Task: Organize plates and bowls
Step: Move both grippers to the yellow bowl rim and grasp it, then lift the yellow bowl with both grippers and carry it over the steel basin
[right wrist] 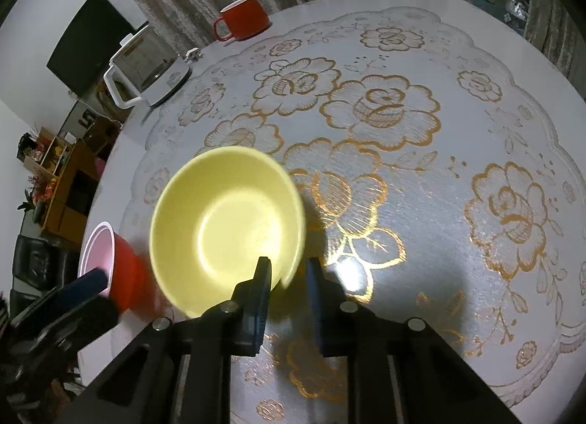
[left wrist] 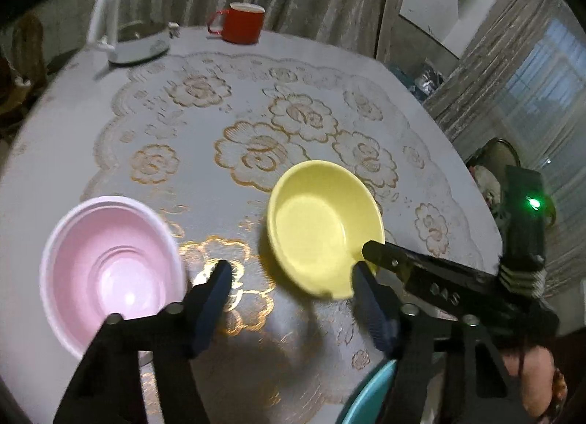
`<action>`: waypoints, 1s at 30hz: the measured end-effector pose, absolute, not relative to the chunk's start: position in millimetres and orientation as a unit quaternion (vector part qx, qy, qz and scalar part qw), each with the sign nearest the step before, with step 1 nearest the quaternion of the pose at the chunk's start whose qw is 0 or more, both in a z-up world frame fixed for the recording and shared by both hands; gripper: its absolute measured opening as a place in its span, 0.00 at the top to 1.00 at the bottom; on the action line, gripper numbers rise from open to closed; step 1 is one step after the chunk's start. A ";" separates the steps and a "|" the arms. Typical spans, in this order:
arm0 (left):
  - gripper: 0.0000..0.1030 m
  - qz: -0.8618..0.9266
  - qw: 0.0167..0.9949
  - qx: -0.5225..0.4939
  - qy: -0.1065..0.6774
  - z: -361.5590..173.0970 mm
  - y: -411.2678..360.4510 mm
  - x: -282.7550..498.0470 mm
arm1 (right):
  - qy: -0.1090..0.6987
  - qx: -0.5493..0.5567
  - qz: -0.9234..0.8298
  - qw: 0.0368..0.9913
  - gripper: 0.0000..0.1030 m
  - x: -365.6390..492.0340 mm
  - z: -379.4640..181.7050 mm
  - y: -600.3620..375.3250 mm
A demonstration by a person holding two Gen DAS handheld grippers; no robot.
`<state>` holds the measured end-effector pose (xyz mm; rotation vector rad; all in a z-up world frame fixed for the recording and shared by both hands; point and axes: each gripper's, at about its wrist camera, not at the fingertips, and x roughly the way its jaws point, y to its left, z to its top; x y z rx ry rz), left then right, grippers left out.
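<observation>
On my left, the pink bowl point(left wrist: 110, 270) sits on the worktop point(left wrist: 110, 123) just beside my left claw point(left wrist: 293, 277), whose jaws stand apart and empty. My right claw point(right wrist: 287, 273) pinches the near rim of the yellow bowl point(right wrist: 223, 226). I judge so thin an edge grip could let it tip or slip.

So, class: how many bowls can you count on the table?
3: a yellow bowl held at its rim by the right gripper, a pink-lined bowl to its left, and a teal one, mostly hidden at the near edge.
</observation>
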<state>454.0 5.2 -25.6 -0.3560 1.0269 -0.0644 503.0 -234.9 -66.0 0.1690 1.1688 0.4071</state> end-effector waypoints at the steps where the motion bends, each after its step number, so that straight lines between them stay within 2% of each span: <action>1: 0.43 -0.029 0.852 -0.166 0.495 -29.4 3.5 458.2 | 0.548 0.079 0.191 0.811 0.82 502.0 -66.3 -236.7; 3: 0.55 -0.028 0.848 -0.163 0.504 -35.8 -0.2 463.5 | 0.549 0.075 0.192 0.810 0.82 500.4 -66.5 -237.5; 6: 0.58 -0.030 0.844 -0.161 0.511 -43.5 -4.4 470.2 | 0.549 0.070 0.191 0.810 0.82 499.2 -66.8 -239.9; 8: 0.66 -0.027 0.845 -0.149 0.513 -47.0 -7.6 473.3 | 0.550 0.073 0.191 0.810 0.82 499.2 -68.0 -242.7; 14: 0.79 -0.028 0.839 -0.134 0.527 -58.0 -15.1 477.6 | 0.549 0.072 0.190 0.810 0.82 498.4 -68.8 -244.0; 30: 0.81 -0.040 0.843 -0.124 0.522 -49.0 -19.0 442.8 | 0.516 0.039 0.191 0.834 0.82 459.7 -42.9 -235.1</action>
